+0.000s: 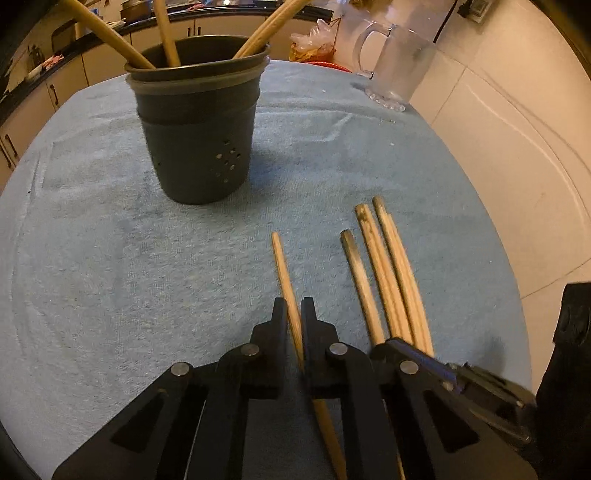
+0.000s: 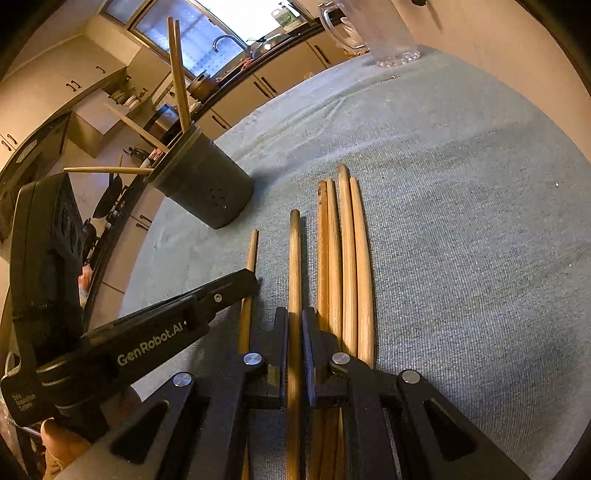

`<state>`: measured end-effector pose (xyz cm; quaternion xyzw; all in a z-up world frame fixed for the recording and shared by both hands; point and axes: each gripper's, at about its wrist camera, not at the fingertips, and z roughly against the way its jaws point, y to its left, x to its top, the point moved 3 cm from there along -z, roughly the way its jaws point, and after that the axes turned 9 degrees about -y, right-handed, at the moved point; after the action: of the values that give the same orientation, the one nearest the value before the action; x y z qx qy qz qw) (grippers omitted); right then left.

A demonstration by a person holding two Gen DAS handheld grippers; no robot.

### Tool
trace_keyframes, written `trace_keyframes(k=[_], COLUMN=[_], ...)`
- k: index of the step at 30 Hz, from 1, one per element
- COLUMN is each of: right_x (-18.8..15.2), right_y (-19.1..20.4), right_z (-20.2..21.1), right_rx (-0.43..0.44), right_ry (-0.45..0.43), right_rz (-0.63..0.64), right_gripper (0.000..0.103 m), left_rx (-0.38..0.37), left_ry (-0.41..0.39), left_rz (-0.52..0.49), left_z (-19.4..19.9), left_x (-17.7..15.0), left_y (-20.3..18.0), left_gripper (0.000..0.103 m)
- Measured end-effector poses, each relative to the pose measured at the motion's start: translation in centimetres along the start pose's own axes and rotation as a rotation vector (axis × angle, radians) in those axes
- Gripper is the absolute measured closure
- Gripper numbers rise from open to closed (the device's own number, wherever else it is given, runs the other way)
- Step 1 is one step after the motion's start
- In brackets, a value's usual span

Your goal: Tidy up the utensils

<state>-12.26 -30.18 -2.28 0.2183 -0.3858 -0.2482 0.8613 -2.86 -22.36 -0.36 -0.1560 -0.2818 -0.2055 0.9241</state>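
A dark grey utensil cup [image 1: 197, 136] stands on the blue towel [image 1: 110, 258] and holds several wooden chopsticks [image 1: 166, 33]; it also shows in the right wrist view [image 2: 207, 188]. My left gripper [image 1: 294, 317] is shut on a thin chopstick [image 1: 282, 266] lying on the towel. My right gripper [image 2: 294, 325] is shut on a thicker chopstick [image 2: 294, 258]. Several more chopsticks [image 2: 343, 251] lie side by side just right of it. In the left wrist view they lie right of my gripper [image 1: 388, 266]. The left gripper [image 2: 255, 291] shows from the side in the right wrist view.
A clear glass pitcher [image 1: 399, 62] stands at the towel's far right edge, next to the tiled wall [image 1: 517, 147]. A plastic bag [image 1: 314, 40] lies behind the table. Kitchen counters and cabinets [image 2: 258, 85] are beyond.
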Motion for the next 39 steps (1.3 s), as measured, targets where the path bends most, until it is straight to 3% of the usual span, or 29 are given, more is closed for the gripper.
trace_keyframes(k=[8,15,30,35,39], right_x=[-0.3,-0.5,3.6,3.6,4.1], right_y=[1.1,2.9,6.0,6.9,8.2], right_z=[0.0,-0.6,-7.2,-8.0,-5.5], right_rx=[-0.055,-0.139,-0.392,-0.385,-0.279], right_ry=[0.039,0.083,0.268,0.251,0.168], right_rz=[0.055,0.157,0.431,0.466,0.431], right_gripper=[0.095,0.093,0.092,0.096,0.096], left_rx=[0.099,0.071,0.071,0.087,0.093], left_ry=[-0.017,0.020,0.061,0.014,-0.061], left_rz=[-0.096,-0.007,0.034,0.053,0.066], left_z=[3.5,5.5,3.0,3.3,5.6], left_x=[-2.6,-3.5,-1.0,-1.3,-1.1], left_y=[5.0,10.2,10.3,10.2,9.8], left_gripper=[0.095,0.094,0.093,0.096,0.097])
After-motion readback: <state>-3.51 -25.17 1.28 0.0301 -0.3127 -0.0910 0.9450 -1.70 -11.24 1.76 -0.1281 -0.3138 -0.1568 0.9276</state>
